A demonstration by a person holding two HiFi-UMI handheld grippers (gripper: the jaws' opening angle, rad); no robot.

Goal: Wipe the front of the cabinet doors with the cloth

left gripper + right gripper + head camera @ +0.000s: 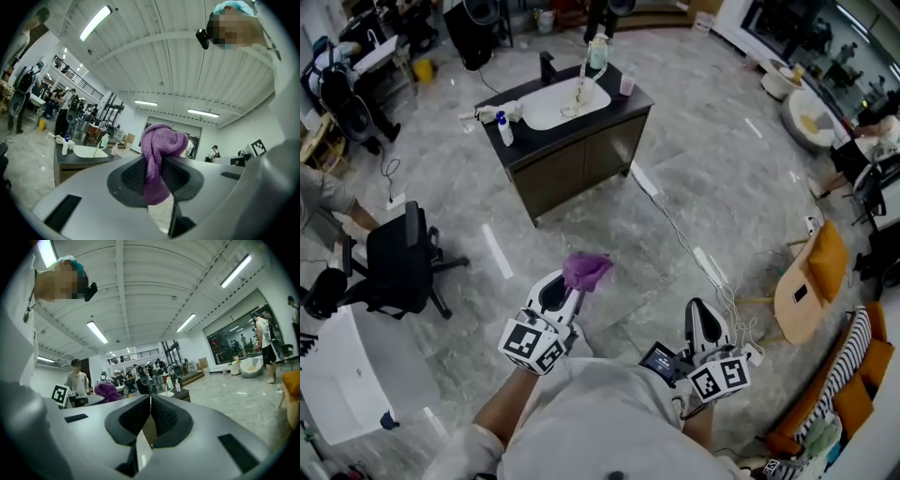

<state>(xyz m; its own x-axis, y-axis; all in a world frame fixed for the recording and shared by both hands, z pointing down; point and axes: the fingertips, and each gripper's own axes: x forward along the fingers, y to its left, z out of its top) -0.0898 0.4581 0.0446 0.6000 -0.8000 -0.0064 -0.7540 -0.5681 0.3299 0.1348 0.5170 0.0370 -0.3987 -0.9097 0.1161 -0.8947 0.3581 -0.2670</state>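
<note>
The left hand-held gripper [569, 291] [157, 169] is closed on the cloth [586, 270] [162, 140], with the purple fabric pinched between its two dark pads. In the left gripper view the cloth's long axis runs up and down. A knotted bunch stands above the jaw tips and a shorter tail hangs below between the pads. In the head view the bunch sticks out past the tips, pointing away from the person and toward the cabinet [581, 164].

The right hand-held gripper [701, 314] [150, 411] is closed with nothing in it. Its pads meet at the tips, and only floor shows through the gap behind them. It is held low beside the person's body, to the right of the left one and a little nearer the person.

The cabinet [70, 165] stands on the grey floor [609, 234], well apart from both grippers. In the head view its long axis runs from lower left to upper right. Its dark doors [553, 178] face the person, shut, and nothing touches them. The table [633, 98] on top carries a white basin [553, 105] in the middle. A blue-capped bottle [504, 129] stands near its front left corner and a pink bottle [627, 82] near its right edge.
</note>
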